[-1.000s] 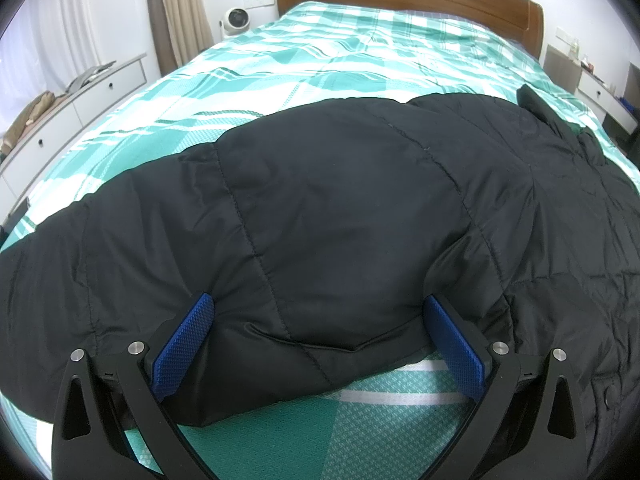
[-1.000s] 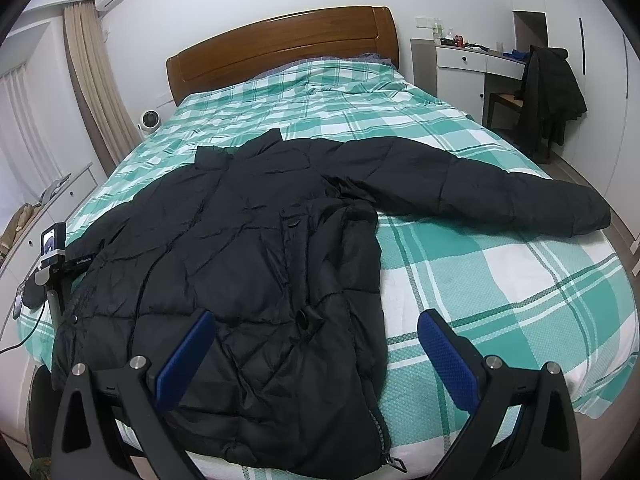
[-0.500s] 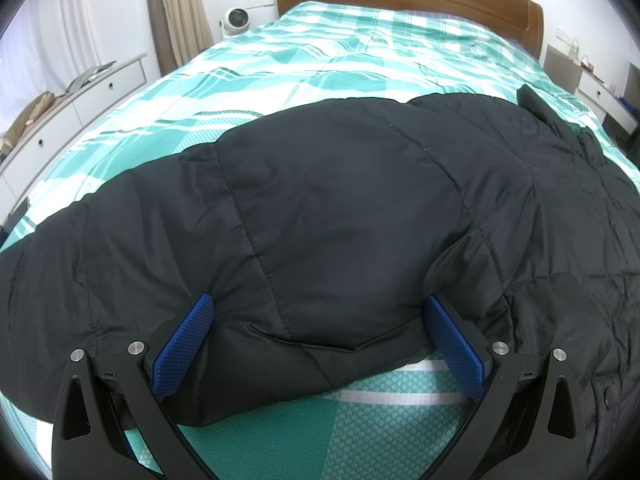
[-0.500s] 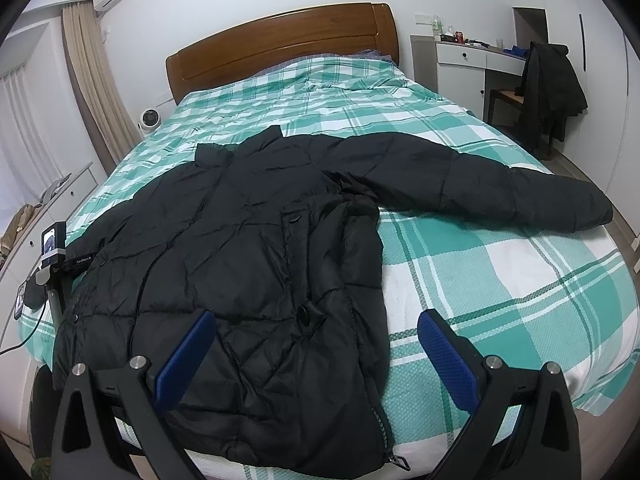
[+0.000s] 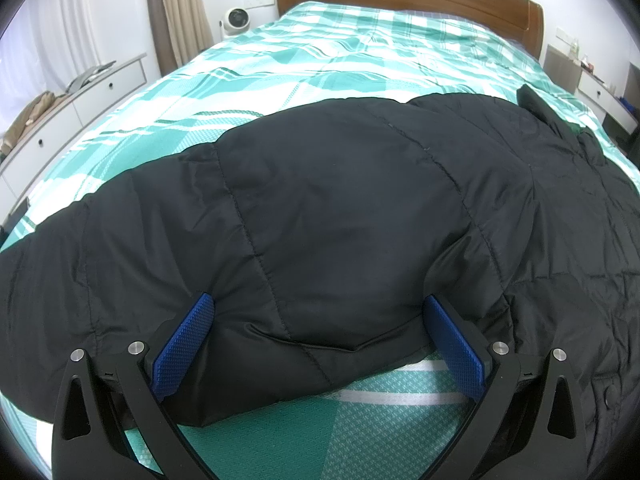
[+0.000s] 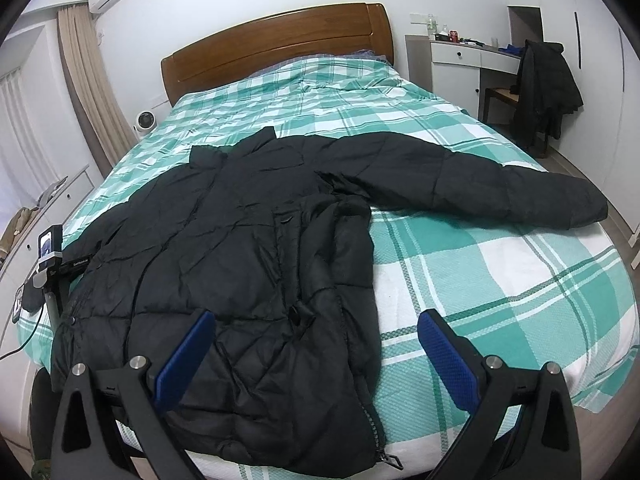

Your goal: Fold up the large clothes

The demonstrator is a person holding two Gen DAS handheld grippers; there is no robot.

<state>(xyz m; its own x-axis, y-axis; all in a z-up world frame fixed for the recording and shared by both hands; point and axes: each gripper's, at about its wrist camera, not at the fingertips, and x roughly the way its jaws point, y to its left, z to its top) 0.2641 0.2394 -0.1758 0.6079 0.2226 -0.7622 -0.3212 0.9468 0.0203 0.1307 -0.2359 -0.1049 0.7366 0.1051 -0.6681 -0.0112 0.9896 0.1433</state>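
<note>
A large black puffer jacket (image 6: 248, 248) lies spread flat on the green plaid bed (image 6: 500, 280), collar toward the headboard. One sleeve (image 6: 500, 196) stretches out to the right. My right gripper (image 6: 316, 344) is open, held above the jacket's hem near the foot of the bed, touching nothing. The other sleeve (image 5: 320, 220) fills the left wrist view. My left gripper (image 5: 320, 320) is open, one blue pad (image 5: 188, 344) on each side of that sleeve's thick near edge. In the right wrist view the left gripper's body and small screen (image 6: 50, 248) show at the jacket's left edge.
A wooden headboard (image 6: 280, 40) closes the far end of the bed. White drawers (image 5: 80, 96) and a small white fan (image 5: 234, 20) stand along the left side. On the right are a white desk (image 6: 460, 56) and a chair draped with a dark coat (image 6: 544, 84).
The right wrist view has drifted slightly over the jacket's hem. The left gripper has not moved. Both grippers stay open.
</note>
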